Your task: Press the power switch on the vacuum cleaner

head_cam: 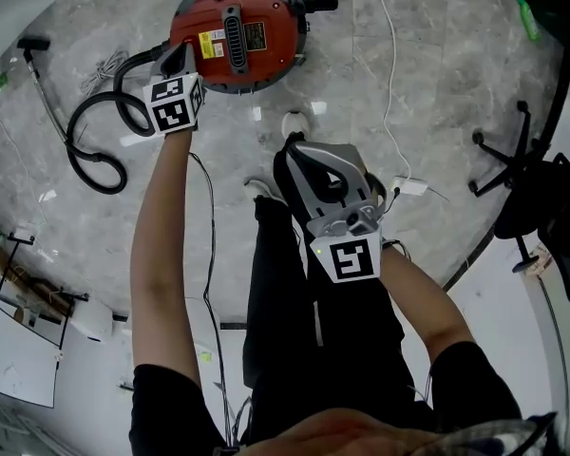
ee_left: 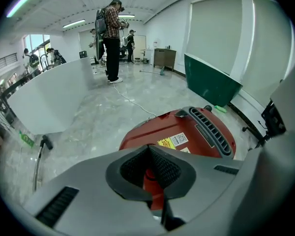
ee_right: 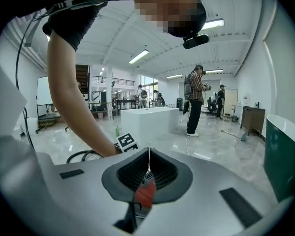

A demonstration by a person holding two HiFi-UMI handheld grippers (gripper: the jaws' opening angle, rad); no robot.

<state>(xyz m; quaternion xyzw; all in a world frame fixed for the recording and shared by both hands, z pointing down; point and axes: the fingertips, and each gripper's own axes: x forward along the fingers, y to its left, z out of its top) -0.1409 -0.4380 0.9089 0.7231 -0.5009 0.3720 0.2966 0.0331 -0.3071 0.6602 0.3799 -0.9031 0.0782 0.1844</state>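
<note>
Left gripper [head_cam: 182, 60] at vacuum cleaner's [head_cam: 252, 8] near edge; hose [head_cam: 95, 150] leftward; right gripper [head_cam: 304, 155] nearer person.

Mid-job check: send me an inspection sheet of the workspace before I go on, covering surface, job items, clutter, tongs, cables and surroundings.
Surface: grey marble floor, glossy.
Job's things: red vacuum cleaner upright on the floor, with its black hose looping off to its left.
Clutter: suction wand lying on the floor at far left.
Grippers: left tongs shut, tip at the vacuum's left edge, contact cannot be told. Right tongs shut, near the person's legs, short of the vacuum.
Cables: white cable crosses the floor to a white plug block.
Surroundings: black office chair at right, white partition, people standing far off.
</note>
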